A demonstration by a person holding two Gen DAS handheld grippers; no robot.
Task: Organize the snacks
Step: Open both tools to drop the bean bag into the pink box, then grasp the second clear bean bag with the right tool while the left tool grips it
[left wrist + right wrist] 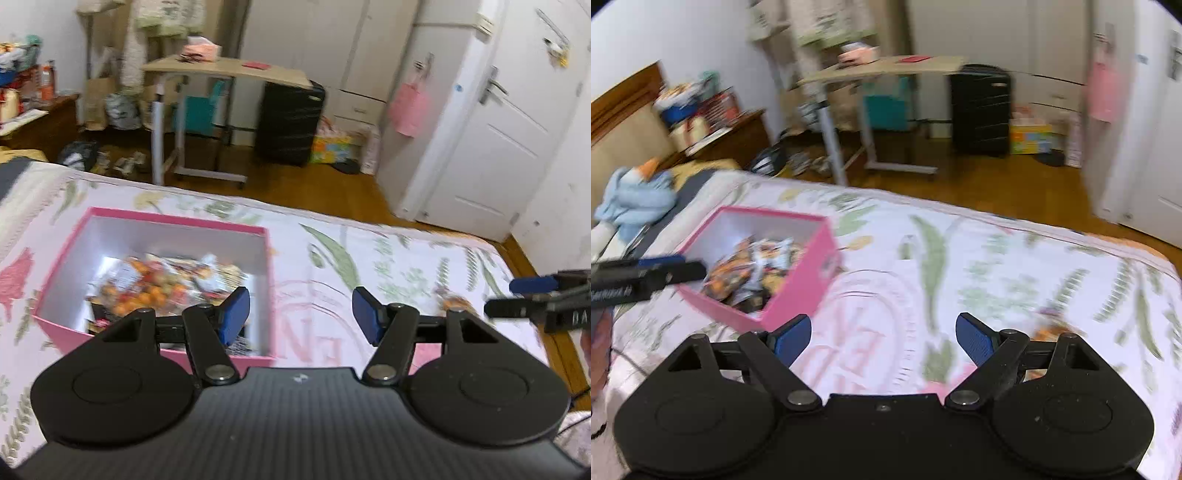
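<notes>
A pink open box (pixel 66 266) sits on the floral bedspread, holding several orange and white snack packets (pixel 147 284). My left gripper (pixel 301 314) hovers over the box's near right corner, open, with nothing between its blue pads. In the right wrist view the same pink box (pixel 809 280) and its snack packets (pixel 753 266) lie to the left. My right gripper (pixel 882 339) is open and empty over the bedspread. One orange snack packet (pixel 1052 328) lies on the bed just past its right finger, also seen blurred as the orange packet (pixel 456 302). Each gripper shows at the other view's edge.
The bedspread (pixel 997 280) ends at a far edge above a wooden floor (pixel 997 184). Beyond stand a rolling desk (pixel 229 70), a black suitcase (pixel 291 122), a white door (pixel 498 147) and a cluttered nightstand (pixel 731 136). Blue cloth (pixel 635 199) lies by the headboard.
</notes>
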